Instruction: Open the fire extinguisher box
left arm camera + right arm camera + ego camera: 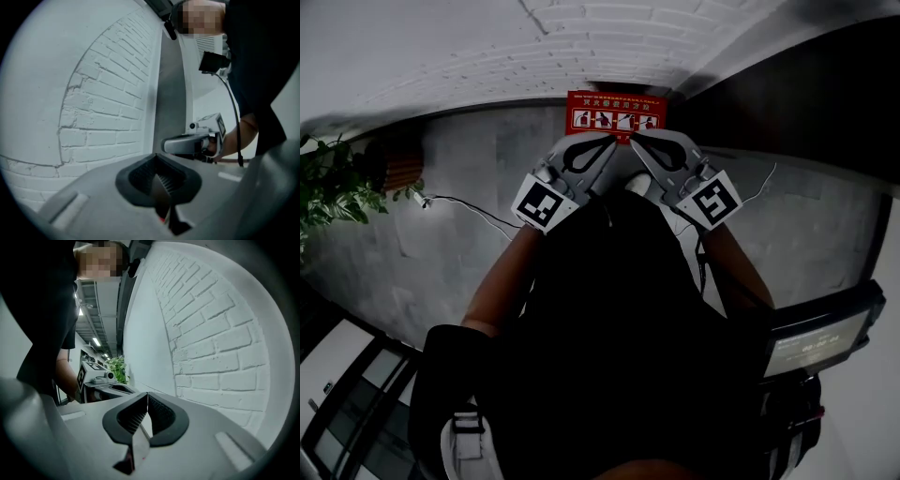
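The red fire extinguisher box stands on the grey floor against the foot of the white brick wall, with white pictograms on its face. My left gripper and right gripper are held side by side, their tips close together just in front of the box's near edge. Both look shut with nothing seen between the pads. In the left gripper view the left gripper faces the brick wall, with the right gripper beside it. The right gripper view shows the right gripper shut, and the left gripper off to its left.
A potted plant stands at the far left, with a brown object near it. A thin cable trails over the floor. A dark wall panel rises right of the box. The person's dark torso fills the lower middle.
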`<action>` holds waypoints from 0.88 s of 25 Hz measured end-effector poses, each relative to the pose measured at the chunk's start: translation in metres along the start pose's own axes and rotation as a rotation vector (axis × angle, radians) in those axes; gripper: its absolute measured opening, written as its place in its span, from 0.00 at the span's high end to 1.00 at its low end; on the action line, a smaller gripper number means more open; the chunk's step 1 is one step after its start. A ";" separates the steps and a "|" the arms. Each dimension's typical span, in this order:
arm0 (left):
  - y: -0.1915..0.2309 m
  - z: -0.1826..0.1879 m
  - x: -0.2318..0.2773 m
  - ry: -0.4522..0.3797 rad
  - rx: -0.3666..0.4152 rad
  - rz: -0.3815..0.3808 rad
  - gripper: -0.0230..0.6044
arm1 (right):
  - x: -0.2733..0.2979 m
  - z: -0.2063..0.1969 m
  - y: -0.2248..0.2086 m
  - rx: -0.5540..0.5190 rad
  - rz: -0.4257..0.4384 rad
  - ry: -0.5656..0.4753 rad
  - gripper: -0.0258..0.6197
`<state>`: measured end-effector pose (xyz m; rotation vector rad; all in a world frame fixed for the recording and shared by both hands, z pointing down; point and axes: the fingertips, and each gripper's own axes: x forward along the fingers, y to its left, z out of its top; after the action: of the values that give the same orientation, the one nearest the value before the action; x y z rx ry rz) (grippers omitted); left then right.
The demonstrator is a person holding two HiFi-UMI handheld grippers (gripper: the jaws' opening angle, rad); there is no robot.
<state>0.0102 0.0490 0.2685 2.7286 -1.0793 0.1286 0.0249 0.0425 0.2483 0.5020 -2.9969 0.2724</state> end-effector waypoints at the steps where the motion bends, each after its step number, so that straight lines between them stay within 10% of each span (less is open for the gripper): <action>1: -0.006 -0.008 0.000 -0.007 0.022 0.004 0.96 | -0.005 -0.009 0.004 -0.015 -0.004 -0.010 0.94; 9: 0.039 -0.087 0.040 0.059 -0.049 -0.024 0.96 | 0.026 -0.121 -0.061 0.128 -0.117 0.103 0.94; 22: 0.070 -0.262 0.081 0.191 -0.079 -0.046 0.96 | 0.040 -0.402 -0.088 0.890 -0.459 0.052 0.88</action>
<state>0.0195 0.0028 0.5476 2.6066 -0.9480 0.3248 0.0403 0.0242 0.6608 1.1752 -2.4452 1.5296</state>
